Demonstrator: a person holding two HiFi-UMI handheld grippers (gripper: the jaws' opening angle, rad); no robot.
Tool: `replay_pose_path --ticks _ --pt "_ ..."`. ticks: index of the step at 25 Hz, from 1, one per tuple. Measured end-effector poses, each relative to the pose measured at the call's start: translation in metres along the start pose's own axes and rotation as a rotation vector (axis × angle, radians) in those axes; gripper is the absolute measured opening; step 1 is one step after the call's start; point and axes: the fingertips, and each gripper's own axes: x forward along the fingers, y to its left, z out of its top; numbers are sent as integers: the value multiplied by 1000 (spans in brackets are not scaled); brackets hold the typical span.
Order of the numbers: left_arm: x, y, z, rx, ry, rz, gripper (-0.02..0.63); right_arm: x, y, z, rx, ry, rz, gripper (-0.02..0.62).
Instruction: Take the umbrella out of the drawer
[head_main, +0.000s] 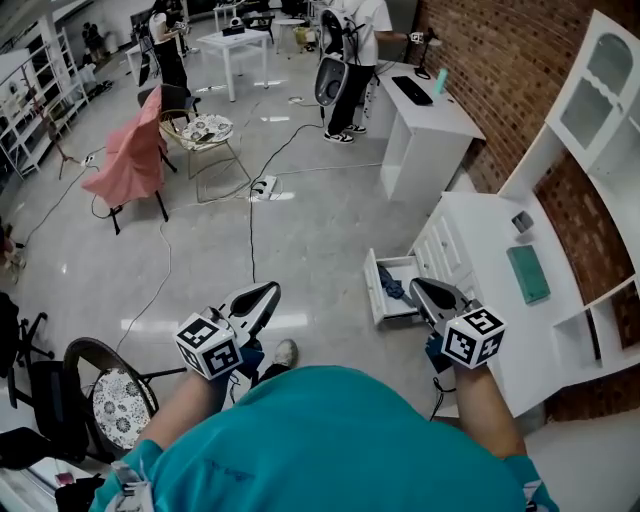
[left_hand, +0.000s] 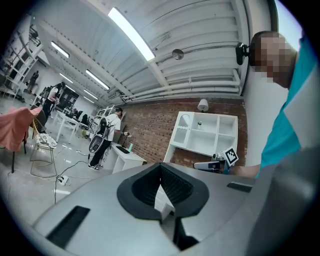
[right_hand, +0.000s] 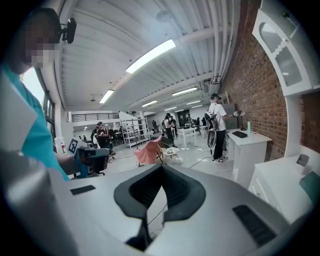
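Umbrella (head_main: 390, 285): dark blue, lying in the open drawer (head_main: 375, 296).
Drawer: pulled out of the white cabinet (head_main: 490, 240).
Right gripper (head_main: 428, 291): jaws closed, empty, near the drawer.
Left gripper (head_main: 262, 296): closed, empty, over the grey floor (head_main: 300, 230).
Room: brick wall (head_main: 490, 60) behind the cabinet.

The person wears a teal short-sleeved shirt (head_main: 330, 440) and a white shoe (head_main: 285, 352). The left gripper (head_main: 268, 292) and right gripper (head_main: 418, 286) are grey shells with black-lined jaws, each bearing a cube (head_main: 209, 346) of black-and-white square markers.
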Motion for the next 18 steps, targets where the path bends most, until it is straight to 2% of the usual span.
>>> replay_pose_path --ticks 4,8,13,18 --pt "13 58 4 -22 0 4 12 56 -10 9 -14 18 6 21" --pt "39 133 24 -11 8 -19 12 130 -28 36 -30 -3 -3 21" --pt "71 230 74 18 38 -38 12 227 -46 82 -5 -32 -17 21" --pt "100 306 115 24 61 -51 12 304 -68 121 0 -50 -24 21"
